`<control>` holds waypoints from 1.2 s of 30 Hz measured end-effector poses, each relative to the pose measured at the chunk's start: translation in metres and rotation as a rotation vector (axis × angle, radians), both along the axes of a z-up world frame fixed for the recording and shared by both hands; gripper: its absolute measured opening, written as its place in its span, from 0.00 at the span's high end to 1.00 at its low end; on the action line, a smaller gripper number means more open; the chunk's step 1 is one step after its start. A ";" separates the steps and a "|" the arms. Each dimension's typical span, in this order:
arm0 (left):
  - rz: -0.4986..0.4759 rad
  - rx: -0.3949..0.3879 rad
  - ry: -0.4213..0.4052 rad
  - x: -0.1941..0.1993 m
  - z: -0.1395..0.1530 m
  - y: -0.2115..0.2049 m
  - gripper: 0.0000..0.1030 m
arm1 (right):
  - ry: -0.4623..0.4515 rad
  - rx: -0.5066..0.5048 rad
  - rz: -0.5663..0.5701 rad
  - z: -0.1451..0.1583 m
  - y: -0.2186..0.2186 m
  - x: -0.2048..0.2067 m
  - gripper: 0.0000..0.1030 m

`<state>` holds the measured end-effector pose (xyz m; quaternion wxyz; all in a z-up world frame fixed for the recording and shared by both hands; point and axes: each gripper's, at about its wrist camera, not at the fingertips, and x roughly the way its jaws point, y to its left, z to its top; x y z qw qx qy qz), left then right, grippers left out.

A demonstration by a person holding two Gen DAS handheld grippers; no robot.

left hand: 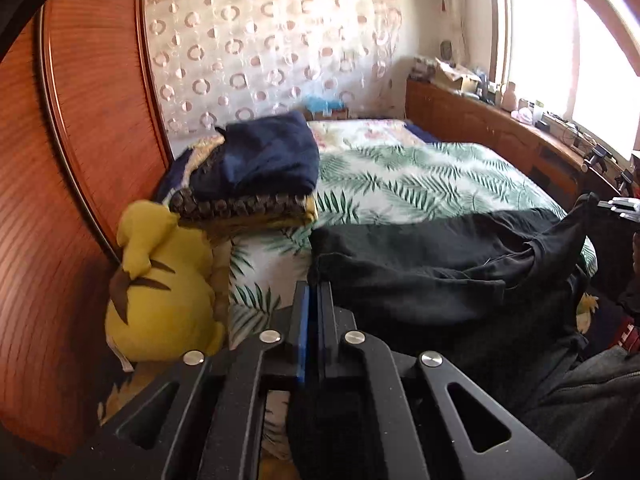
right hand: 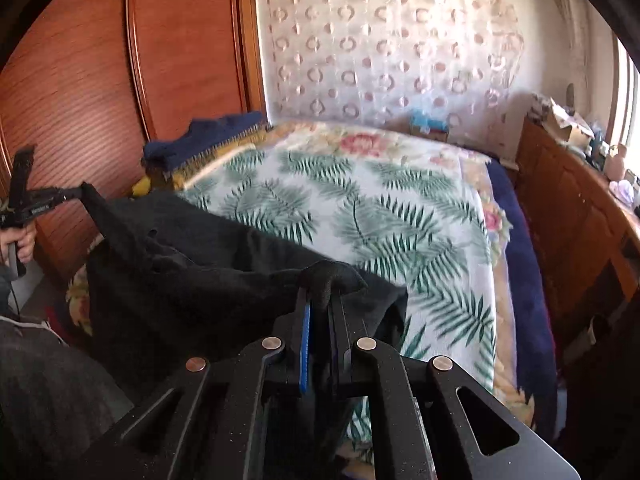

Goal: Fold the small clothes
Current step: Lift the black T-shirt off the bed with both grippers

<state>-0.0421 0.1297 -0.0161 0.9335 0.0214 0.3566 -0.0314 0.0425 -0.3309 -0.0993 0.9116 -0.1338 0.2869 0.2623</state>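
Note:
A black garment [left hand: 420, 264] hangs stretched between my two grippers over the near edge of the bed. In the left wrist view my left gripper [left hand: 314, 292] is shut on one corner of it, and my right gripper [left hand: 608, 203] shows at the far right, holding the other end. In the right wrist view my right gripper [right hand: 322, 300] is shut on a bunched fold of the black garment [right hand: 200, 264]. At the left edge of that view, my left gripper [right hand: 80, 191] pinches the far corner, with a hand [right hand: 20, 244] on its handle.
The bed has a leaf-patterned cover [right hand: 360, 208]. A stack of folded dark blue clothes [left hand: 268, 156] and a yellow plush toy [left hand: 160, 300] lie by the wooden wardrobe [left hand: 80, 120]. A cluttered wooden cabinet [right hand: 580, 208] runs along the right under the window.

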 end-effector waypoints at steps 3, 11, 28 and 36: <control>0.007 0.008 0.027 0.004 -0.010 0.001 0.96 | 0.064 -0.015 -0.025 -0.019 -0.002 0.009 0.93; -0.014 -0.021 -0.003 0.020 -0.004 -0.001 0.45 | 0.057 -0.018 -0.076 -0.013 -0.002 0.013 0.72; -0.016 0.004 0.074 0.137 -0.038 -0.004 0.29 | 0.065 -0.064 -0.132 -0.031 0.009 0.079 0.44; 0.012 -0.011 0.175 0.159 -0.062 0.015 0.31 | 0.156 -0.038 -0.138 -0.056 0.013 0.111 0.44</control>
